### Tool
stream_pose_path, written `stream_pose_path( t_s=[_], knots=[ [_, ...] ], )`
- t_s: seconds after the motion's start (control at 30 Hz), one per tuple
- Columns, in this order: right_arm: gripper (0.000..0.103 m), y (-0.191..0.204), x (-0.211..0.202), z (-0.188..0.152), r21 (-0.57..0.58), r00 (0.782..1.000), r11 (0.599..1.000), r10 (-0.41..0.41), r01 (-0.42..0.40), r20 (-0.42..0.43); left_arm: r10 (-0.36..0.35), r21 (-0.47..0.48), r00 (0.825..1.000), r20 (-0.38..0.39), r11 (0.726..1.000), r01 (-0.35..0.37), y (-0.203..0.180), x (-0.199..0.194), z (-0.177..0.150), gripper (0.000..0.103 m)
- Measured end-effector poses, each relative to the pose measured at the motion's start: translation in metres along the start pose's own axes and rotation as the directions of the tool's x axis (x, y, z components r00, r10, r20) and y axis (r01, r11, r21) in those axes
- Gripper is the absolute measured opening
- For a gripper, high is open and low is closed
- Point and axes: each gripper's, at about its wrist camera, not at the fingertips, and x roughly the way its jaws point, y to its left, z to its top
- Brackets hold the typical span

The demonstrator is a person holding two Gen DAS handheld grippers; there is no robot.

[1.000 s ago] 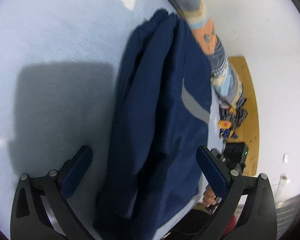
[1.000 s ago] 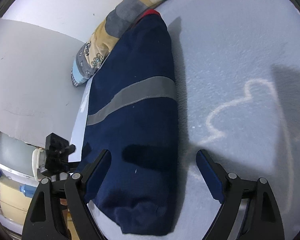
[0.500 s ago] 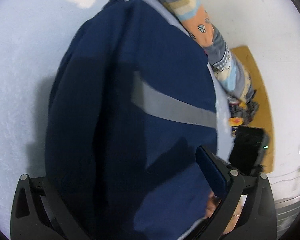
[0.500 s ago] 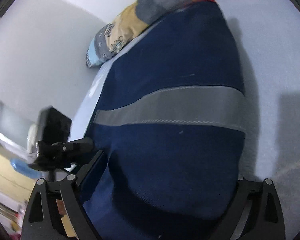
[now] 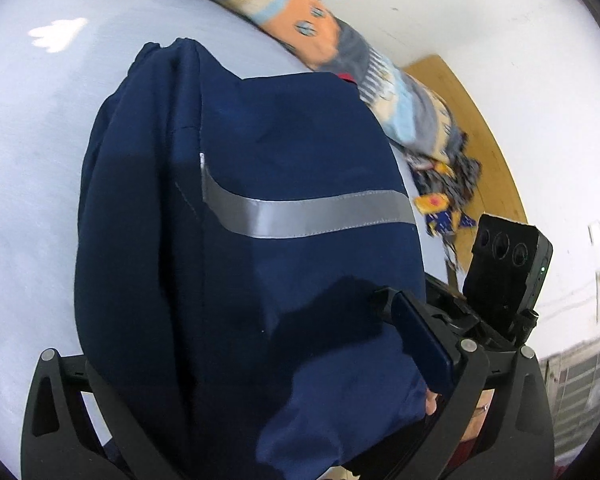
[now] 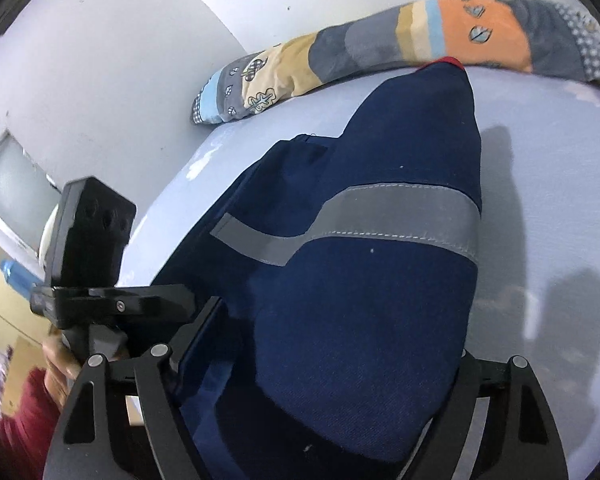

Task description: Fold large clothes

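Observation:
A navy blue garment (image 5: 300, 280) with a grey reflective stripe lies bunched in a long bundle on the light blue bed sheet (image 5: 40, 160). My left gripper (image 5: 260, 320) stands wide around its near end. The cloth drapes over and hides the left finger, while the right pad (image 5: 420, 344) shows beside the fabric. In the right wrist view the same garment (image 6: 360, 300) fills my right gripper (image 6: 332, 340), whose jaws are closing. Its left pad (image 6: 202, 344) is at the cloth's edge and the right finger is covered. I cannot see either gripper's pads pressing the cloth.
A patchwork quilt roll (image 5: 340, 44) (image 6: 420, 40) lies along the bed's far edge by the white wall. A wooden board (image 5: 480, 120) and colourful cloth sit past the bed's side. Each gripper's black camera box (image 5: 504, 264) (image 6: 88, 232) shows in the other's view, with a hand (image 6: 60, 364) below.
Both grippers have closed in on the garment. It lay ahead of the jaws a second ago and now fills them and covers a finger of each. Both views have rolled.

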Motion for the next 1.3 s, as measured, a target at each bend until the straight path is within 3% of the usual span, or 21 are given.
stream_pose_path(
  t_s=[0.2,0.27,0.33,0.37,0.4,0.47,0.6,0.63,0.67,0.7,0.8,0.87,0.93,1.0,1.03,1.07,1.1,1.17,1.2,1.23,1.3],
  knots=[
    [0.082,-0.017,-0.044,-0.031,-0.049,0.997,0.996,-0.078,0.078,0.005,0.022,0.074,0.999,0.026,0.997,-0.024,-0.048,0.023,-0.037,0.103],
    [0.082,-0.035,-0.035,-0.038,-0.036,0.991,0.991,-0.131,0.13,-0.034,0.096,0.094,0.994,0.045,0.991,-0.1,-0.054,0.04,-0.048,0.103],
    [0.082,-0.071,-0.023,-0.045,0.072,0.978,0.981,-0.168,0.178,-0.123,0.18,0.087,0.983,0.034,0.98,-0.182,-0.048,0.058,-0.055,0.103],
    [0.082,-0.087,-0.023,-0.049,0.148,0.976,0.973,-0.156,0.178,-0.153,0.259,0.074,0.966,0.016,0.963,-0.26,-0.04,0.069,-0.061,0.103],
    [0.082,-0.105,-0.031,-0.054,0.254,0.981,0.954,-0.127,0.161,-0.144,0.298,0.069,0.955,0.013,0.952,-0.298,-0.037,0.071,-0.065,0.102],
    [0.083,-0.119,-0.057,-0.055,0.347,0.988,0.926,-0.126,0.149,-0.087,0.37,0.066,0.929,0.019,0.927,-0.37,-0.034,0.066,-0.07,0.102],
    [0.084,-0.109,-0.105,-0.063,0.312,0.955,0.907,-0.295,0.285,-0.014,0.555,0.095,0.806,0.206,0.808,-0.581,-0.049,0.02,-0.077,0.102],
    [0.079,-0.092,-0.113,-0.065,0.24,0.947,0.92,-0.321,0.31,0.008,0.573,0.105,0.782,0.246,0.786,-0.61,-0.052,0.01,-0.081,0.102],
    [0.067,-0.076,-0.115,-0.067,0.182,0.943,0.929,-0.331,0.322,0.023,0.588,0.127,0.752,0.297,0.757,-0.641,-0.063,0.003,-0.087,0.102],
    [0.052,-0.068,-0.118,-0.071,0.146,0.94,0.931,-0.341,0.333,0.031,0.586,0.156,0.74,0.331,0.739,-0.655,-0.073,0.0,-0.093,0.102],
    [0.029,-0.031,-0.114,-0.092,0.067,0.941,0.941,-0.336,0.332,0.042,0.581,0.244,0.71,0.398,0.679,-0.693,-0.101,0.01,-0.118,0.102],
    [0.028,-0.014,-0.112,-0.108,0.019,0.935,0.936,-0.352,0.352,0.038,0.558,0.321,0.722,0.41,0.652,-0.686,-0.117,0.023,-0.139,0.102],
    [0.031,-0.004,-0.102,-0.116,-0.012,0.931,0.931,-0.365,0.365,0.02,0.57,0.371,0.711,0.412,0.609,-0.702,-0.123,0.041,-0.148,0.102],
    [0.03,-0.003,-0.085,-0.123,-0.012,0.929,0.929,-0.369,0.369,-0.031,0.61,0.418,0.675,0.416,0.531,-0.737,-0.122,0.063,-0.155,0.102],
    [0.031,-0.007,-0.073,-0.129,0.002,0.924,0.927,-0.374,0.375,-0.078,0.638,0.426,0.654,0.406,0.501,-0.753,-0.116,0.072,-0.152,0.103],
    [0.032,-0.013,-0.065,-0.131,0.012,0.923,0.928,-0.369,0.373,-0.109,0.664,0.432,0.644,0.38,0.489,-0.758,-0.103,0.077,-0.155,0.103],
    [0.032,-0.016,-0.056,-0.135,0.018,0.918,0.925,-0.375,0.38,-0.128,0.665,0.413,0.655,0.359,0.516,-0.751,-0.093,0.08,-0.151,0.103],
    [0.032,-0.022,-0.044,-0.136,0.019,0.912,0.92,-0.384,0.391,-0.146,0.646,0.36,0.693,0.32,0.594,-0.72,-0.08,0.073,-0.147,0.103],
    [0.032,-0.027,-0.039,-0.135,0.029,0.913,0.922,-0.378,0.387,-0.154,0.635,0.316,0.724,0.271,0.651,-0.69,-0.069,0.071,-0.14,0.103],
    [0.033,-0.031,-0.036,-0.134,0.045,0.915,0.923,-0.373,0.383,-0.154,0.625,0.297,0.738,0.254,0.676,-0.674,-0.064,0.071,-0.138,0.103],
    [0.033,-0.029,-0.034,-0.134,0.032,0.911,0.919,-0.385,0.394,-0.15,0.621,0.295,0.742,0.254,0.68,-0.671,-0.061,0.072,-0.137,0.103]
  ],
)
